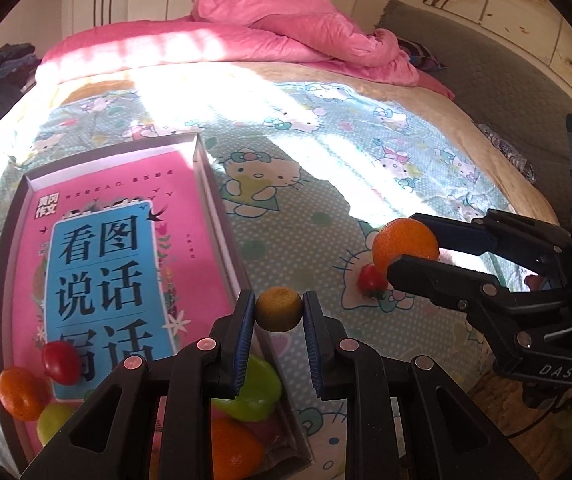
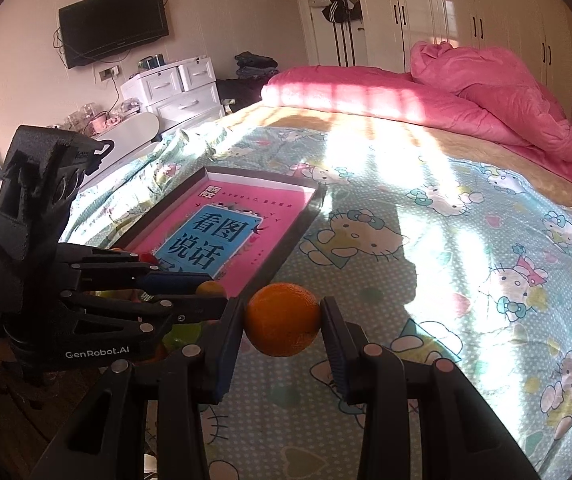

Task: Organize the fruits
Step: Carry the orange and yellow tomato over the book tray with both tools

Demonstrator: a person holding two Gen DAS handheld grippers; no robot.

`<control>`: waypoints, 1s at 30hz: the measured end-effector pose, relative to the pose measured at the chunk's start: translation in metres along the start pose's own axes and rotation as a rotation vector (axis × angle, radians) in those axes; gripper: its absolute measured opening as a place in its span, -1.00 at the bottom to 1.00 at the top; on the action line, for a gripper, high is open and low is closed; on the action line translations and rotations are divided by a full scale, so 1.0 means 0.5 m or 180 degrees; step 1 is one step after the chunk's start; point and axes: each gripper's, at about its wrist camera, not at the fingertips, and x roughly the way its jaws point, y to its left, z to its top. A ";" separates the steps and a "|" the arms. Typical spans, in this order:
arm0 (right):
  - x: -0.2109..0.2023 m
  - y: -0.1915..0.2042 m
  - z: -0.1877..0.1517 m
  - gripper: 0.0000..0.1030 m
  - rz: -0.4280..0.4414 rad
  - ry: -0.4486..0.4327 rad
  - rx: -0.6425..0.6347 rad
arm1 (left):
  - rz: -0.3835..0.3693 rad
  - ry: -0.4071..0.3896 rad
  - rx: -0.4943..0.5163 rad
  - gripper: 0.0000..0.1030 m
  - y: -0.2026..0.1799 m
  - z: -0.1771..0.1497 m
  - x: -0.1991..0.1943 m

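My left gripper (image 1: 278,312) is shut on a small yellowish-orange citrus fruit (image 1: 278,309), held over the right rim of a shallow box (image 1: 206,176) lined with a pink book. In the box's near end lie a red tomato (image 1: 61,362), an orange (image 1: 20,393), a green fruit (image 1: 260,394), a yellow-green fruit (image 1: 52,420) and another orange (image 1: 234,450). My right gripper (image 2: 282,322) is shut on a larger orange (image 2: 282,319), lifted above the bedsheet right of the box (image 2: 305,216). A small red tomato (image 1: 370,280) rests on the sheet beneath that orange (image 1: 403,242).
The bed carries a cartoon-cat sheet (image 2: 465,280) with bright sun patches. A pink quilt (image 1: 286,28) is bunched at the far end. White drawers (image 2: 182,88) and a wall television (image 2: 112,36) stand beyond the bed's left side. Wardrobes line the far wall.
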 end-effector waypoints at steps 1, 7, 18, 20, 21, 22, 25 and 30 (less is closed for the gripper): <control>0.003 0.004 0.003 -0.23 0.0016 -0.0008 -0.0009 | 0.0021 -0.0010 -0.0021 -0.52 0.006 0.000 -0.004; 0.020 0.038 0.018 -0.23 0.0111 -0.0028 -0.0079 | 0.0100 -0.0064 -0.0222 -0.52 0.051 0.004 -0.024; 0.048 0.096 0.030 -0.23 0.0265 -0.0017 -0.0223 | 0.0273 -0.0206 -0.0578 -0.52 0.147 0.012 -0.064; 0.052 0.103 0.031 -0.23 0.0286 -0.0010 -0.0247 | 0.0298 -0.0224 -0.0630 -0.52 0.162 0.012 -0.070; 0.053 0.108 0.030 -0.23 0.0297 -0.0004 -0.0261 | 0.0309 -0.0238 -0.0660 -0.52 0.171 0.012 -0.074; 0.054 0.112 0.030 -0.23 0.0300 -0.0002 -0.0278 | 0.0312 -0.0250 -0.0686 -0.52 0.179 0.012 -0.077; 0.060 0.128 0.030 -0.23 0.0332 -0.0004 -0.0307 | 0.0352 -0.0283 -0.0764 -0.52 0.205 0.013 -0.087; 0.069 0.145 0.024 -0.23 0.0370 0.0030 -0.0368 | 0.0440 -0.0315 -0.0922 -0.52 0.250 0.008 -0.102</control>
